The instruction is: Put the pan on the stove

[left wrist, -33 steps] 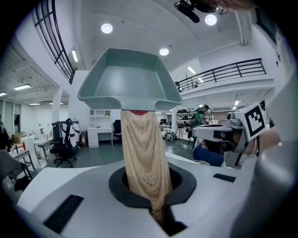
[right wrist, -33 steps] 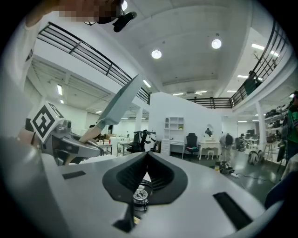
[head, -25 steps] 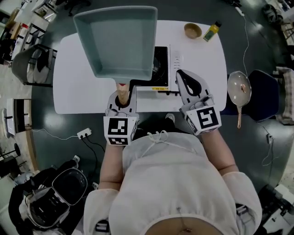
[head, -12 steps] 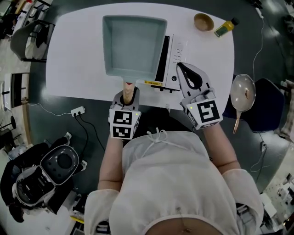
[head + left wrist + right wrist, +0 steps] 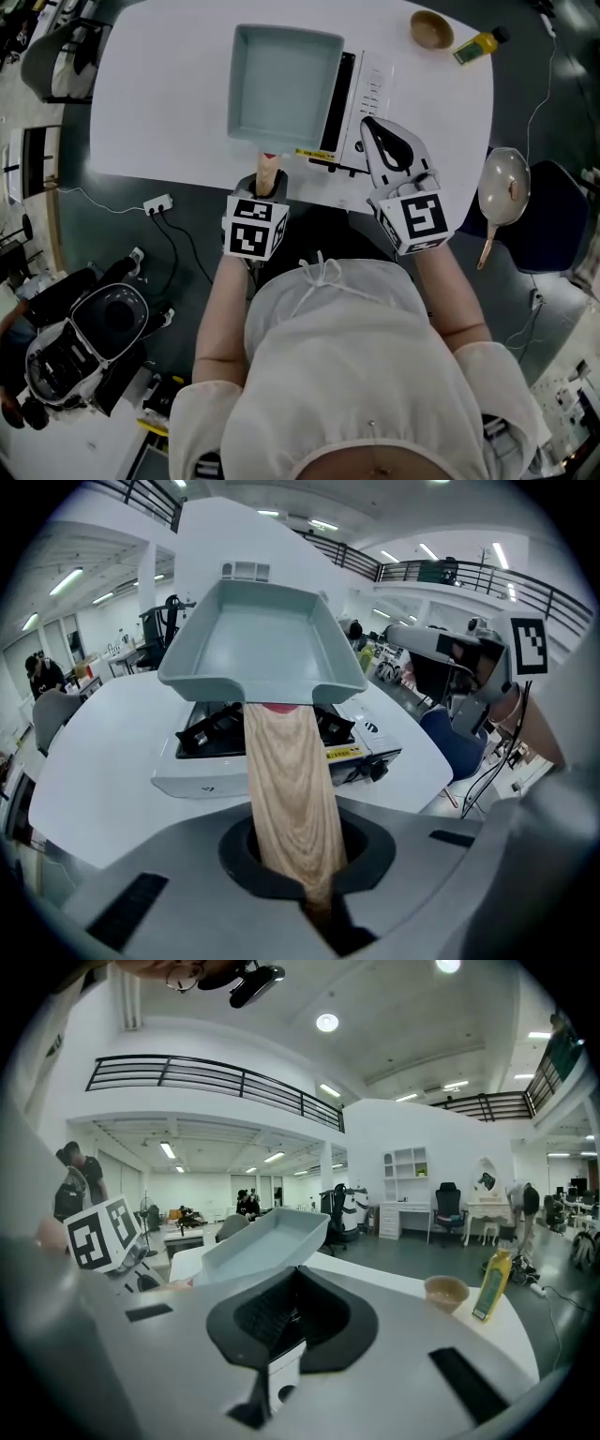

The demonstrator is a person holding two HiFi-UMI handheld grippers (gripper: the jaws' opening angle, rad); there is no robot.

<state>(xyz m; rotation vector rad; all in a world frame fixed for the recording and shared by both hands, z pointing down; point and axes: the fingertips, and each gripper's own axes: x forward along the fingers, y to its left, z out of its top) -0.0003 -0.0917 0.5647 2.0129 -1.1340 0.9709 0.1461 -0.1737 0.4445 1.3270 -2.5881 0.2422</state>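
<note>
The step in hand is the lowering of the pan (image 5: 258, 653) onto the stove (image 5: 216, 775), and it looks close to its end but not finished. The left gripper (image 5: 295, 855) is clamped on the pan's wooden handle (image 5: 291, 789), which runs straight out ahead of its jaws and fills the hollow between them. The square grey-blue pan sits at the far end of that handle, ahead of the gripper and above it in the left gripper view, with the black burner grate (image 5: 211, 728) showing under its near edge, so the pan appears to be in the air and not yet resting. From the head view the pan lies ahead of the left gripper and covers the stove's left part, with the control panel bare on the side towards the right gripper (image 5: 373, 131). That gripper is off to the left gripper's right, over the table's (image 5: 159, 94) near edge just beside the stove; its jaws are closed together with nothing between them. The next move probably calls for bringing the handle down level until the base seats flat and centred on the grate, and only then letting go.
</note>
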